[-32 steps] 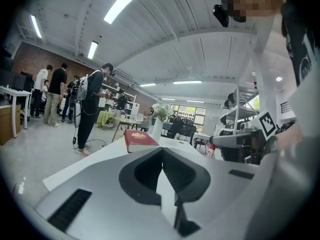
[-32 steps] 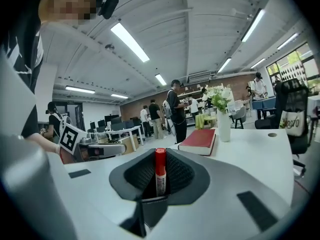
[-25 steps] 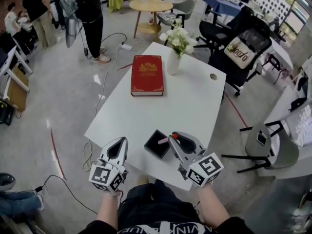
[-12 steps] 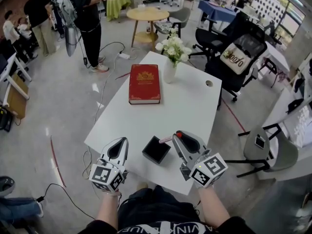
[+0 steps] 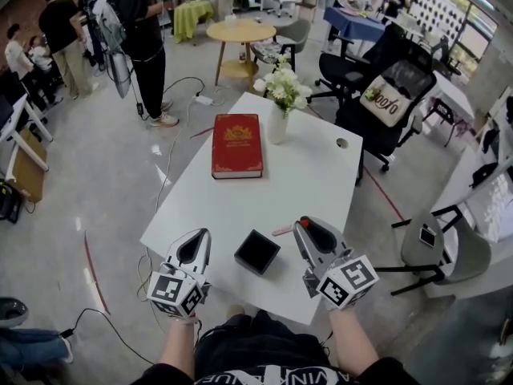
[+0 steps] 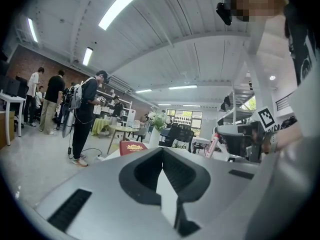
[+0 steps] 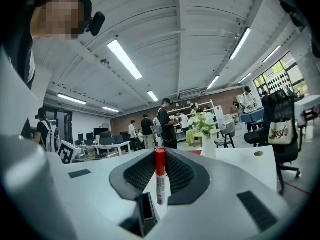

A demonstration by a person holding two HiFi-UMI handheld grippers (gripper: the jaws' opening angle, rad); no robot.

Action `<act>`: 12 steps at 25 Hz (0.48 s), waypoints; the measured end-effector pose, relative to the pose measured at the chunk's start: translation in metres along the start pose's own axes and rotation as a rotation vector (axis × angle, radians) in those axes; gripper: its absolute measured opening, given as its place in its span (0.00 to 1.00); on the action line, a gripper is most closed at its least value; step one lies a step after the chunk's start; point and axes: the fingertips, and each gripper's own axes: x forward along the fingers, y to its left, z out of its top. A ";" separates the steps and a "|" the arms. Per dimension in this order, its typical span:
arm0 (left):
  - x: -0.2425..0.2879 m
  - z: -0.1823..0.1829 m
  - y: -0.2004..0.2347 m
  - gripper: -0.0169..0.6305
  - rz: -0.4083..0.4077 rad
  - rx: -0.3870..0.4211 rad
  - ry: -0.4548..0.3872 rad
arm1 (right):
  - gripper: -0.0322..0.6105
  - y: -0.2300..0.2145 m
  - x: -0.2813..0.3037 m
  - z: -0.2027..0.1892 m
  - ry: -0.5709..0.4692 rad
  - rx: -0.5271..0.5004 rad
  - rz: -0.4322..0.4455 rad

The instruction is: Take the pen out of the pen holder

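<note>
A black square pen holder (image 5: pixel 257 252) stands near the front edge of the white table (image 5: pixel 304 175). My right gripper (image 5: pixel 299 224) hovers just right of it, shut on a pen (image 5: pixel 282 231) that sticks out leftward, clear of the holder. In the right gripper view the pen (image 7: pixel 160 176) has a red cap and a white label and is pinched upright between the jaws of the right gripper (image 7: pixel 160 154). My left gripper (image 5: pixel 197 235) hangs left of the holder, shut and empty; its tips meet on the left gripper (image 6: pixel 162 151). The left gripper view also shows the pen (image 6: pixel 212 146).
A red book (image 5: pixel 237 145) lies mid-table, with a white vase of flowers (image 5: pixel 278 107) behind it and a cable hole (image 5: pixel 342 143) at the right. Office chairs (image 5: pixel 437 243) stand to the right. People (image 5: pixel 144 30) stand at the back left near a round wooden table (image 5: pixel 240 32).
The right gripper has carried the pen from over the holder's mouth to the right and upward, clear of the holder. The left gripper has hardly shifted.
</note>
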 end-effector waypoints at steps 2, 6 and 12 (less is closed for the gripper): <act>0.000 0.000 0.000 0.03 0.000 -0.001 0.001 | 0.16 -0.002 -0.002 -0.003 0.013 -0.016 -0.013; -0.001 -0.001 -0.001 0.03 -0.001 -0.003 0.004 | 0.16 -0.006 -0.006 -0.009 0.032 -0.029 -0.032; -0.003 -0.003 -0.001 0.03 0.004 -0.010 0.006 | 0.16 -0.010 -0.011 -0.019 0.062 -0.027 -0.057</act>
